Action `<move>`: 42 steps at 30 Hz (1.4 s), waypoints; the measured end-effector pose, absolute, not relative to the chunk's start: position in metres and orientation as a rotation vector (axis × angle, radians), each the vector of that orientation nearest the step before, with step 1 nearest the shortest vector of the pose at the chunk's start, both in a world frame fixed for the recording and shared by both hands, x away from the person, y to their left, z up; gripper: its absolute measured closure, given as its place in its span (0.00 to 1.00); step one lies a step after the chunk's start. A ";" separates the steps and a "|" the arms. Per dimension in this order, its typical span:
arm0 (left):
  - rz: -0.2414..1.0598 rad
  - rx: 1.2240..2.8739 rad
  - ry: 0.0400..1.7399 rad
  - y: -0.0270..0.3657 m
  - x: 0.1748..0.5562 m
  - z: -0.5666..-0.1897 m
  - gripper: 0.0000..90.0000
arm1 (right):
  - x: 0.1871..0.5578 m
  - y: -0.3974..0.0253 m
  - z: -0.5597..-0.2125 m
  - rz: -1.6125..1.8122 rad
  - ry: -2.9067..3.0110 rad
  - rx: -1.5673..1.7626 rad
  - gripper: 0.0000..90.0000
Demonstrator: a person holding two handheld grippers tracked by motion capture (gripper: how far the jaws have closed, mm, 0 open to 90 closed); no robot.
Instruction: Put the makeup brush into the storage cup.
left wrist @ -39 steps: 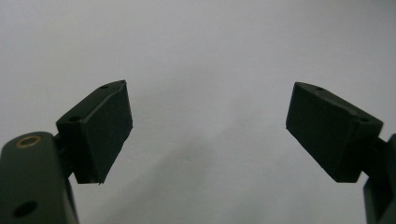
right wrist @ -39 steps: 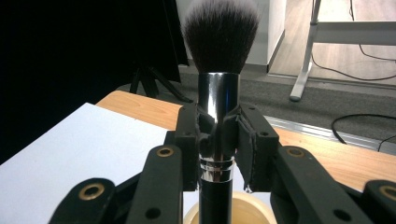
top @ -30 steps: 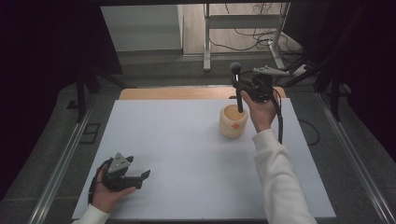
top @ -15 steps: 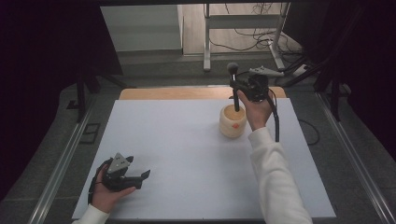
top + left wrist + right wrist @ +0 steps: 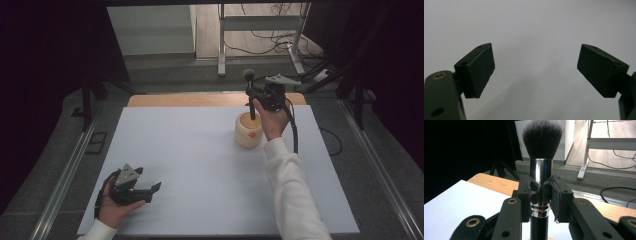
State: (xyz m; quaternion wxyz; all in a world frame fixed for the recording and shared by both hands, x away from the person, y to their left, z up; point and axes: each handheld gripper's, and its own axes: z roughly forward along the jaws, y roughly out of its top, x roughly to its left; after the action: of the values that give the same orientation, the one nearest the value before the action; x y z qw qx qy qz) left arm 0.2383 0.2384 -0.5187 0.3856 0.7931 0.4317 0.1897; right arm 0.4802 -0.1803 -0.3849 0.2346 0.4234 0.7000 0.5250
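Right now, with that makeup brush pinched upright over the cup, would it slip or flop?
The makeup brush probably stays stiff: its handle looks rigid. The shiny metal collar might slip between the right gripper fingers. The bristles look soft and would likely bend against the wooden cup.

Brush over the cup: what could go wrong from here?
1. The right tool grips the brush on its smooth metal collar, so it might slip or tilt.
2. The handle end sits at the cup's mouth; a sideways nudge could tip the cup.
3. The left tool lies open and far off, unable to steady it.
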 end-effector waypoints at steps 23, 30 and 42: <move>0.485 2.022 1.100 0.238 0.238 -0.519 0.17 | 0.484 -0.183 -0.408 1.424 1.915 1.186 0.79; 0.485 2.022 1.101 0.238 0.238 -0.519 0.17 | 0.484 -0.185 -0.412 1.427 1.904 1.190 0.79; 0.486 2.026 1.100 0.238 0.238 -0.519 0.17 | 0.480 -0.187 -0.419 1.427 1.906 1.171 0.79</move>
State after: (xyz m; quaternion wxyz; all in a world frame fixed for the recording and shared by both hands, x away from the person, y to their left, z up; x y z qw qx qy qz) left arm 0.2384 0.2379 -0.5190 0.3827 0.7944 0.4315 0.1907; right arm 0.4797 -0.1871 -0.4192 0.2416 0.4284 0.6969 0.5220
